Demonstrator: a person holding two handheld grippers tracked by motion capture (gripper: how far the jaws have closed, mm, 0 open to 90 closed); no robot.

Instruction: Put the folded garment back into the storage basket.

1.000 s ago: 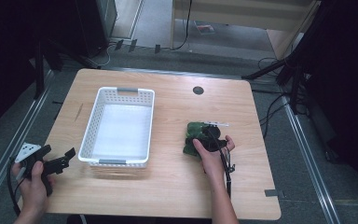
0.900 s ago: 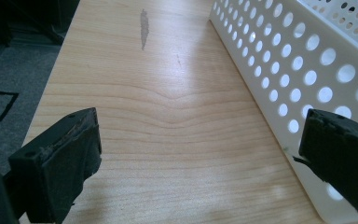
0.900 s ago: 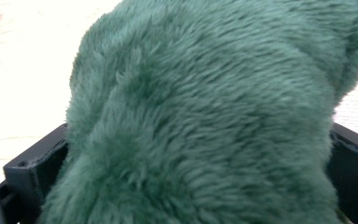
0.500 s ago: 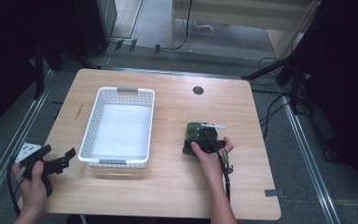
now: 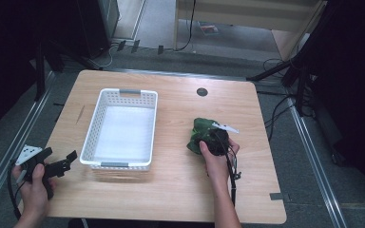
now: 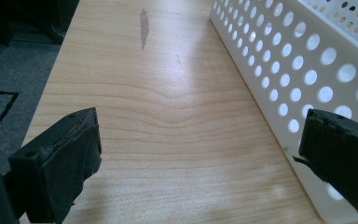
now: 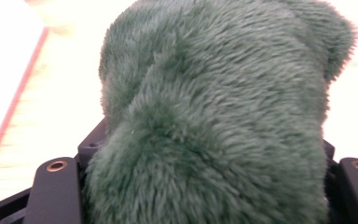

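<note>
Left gripper [image 5: 59, 164] held low at the near-left desk [image 5: 180, 199] edge, jaws wide apart with nothing between them, one jaw just beside the perforated wall of the white basket [image 6: 307, 60]; best kept parked there, out of the basket's mouth. Right gripper [image 5: 214, 140] clamped on the green plush toy [image 7: 214, 121], jaws just closed, fur bulging between and over them. Toy [image 5: 200, 135] resting on the desk right of the basket [image 5: 123, 92], apart from it. Likely step: lift and carry to the basket. Grip probably on soft pile rather than firm body, so worth lifting slowly and straight up, watching for slip or sag. Raise enough to clear the basket rim, travel left, lower into the empty interior before opening. White tag [image 5: 225, 127] sticking out beyond the gripper; keep from snagging on the rim.
</note>
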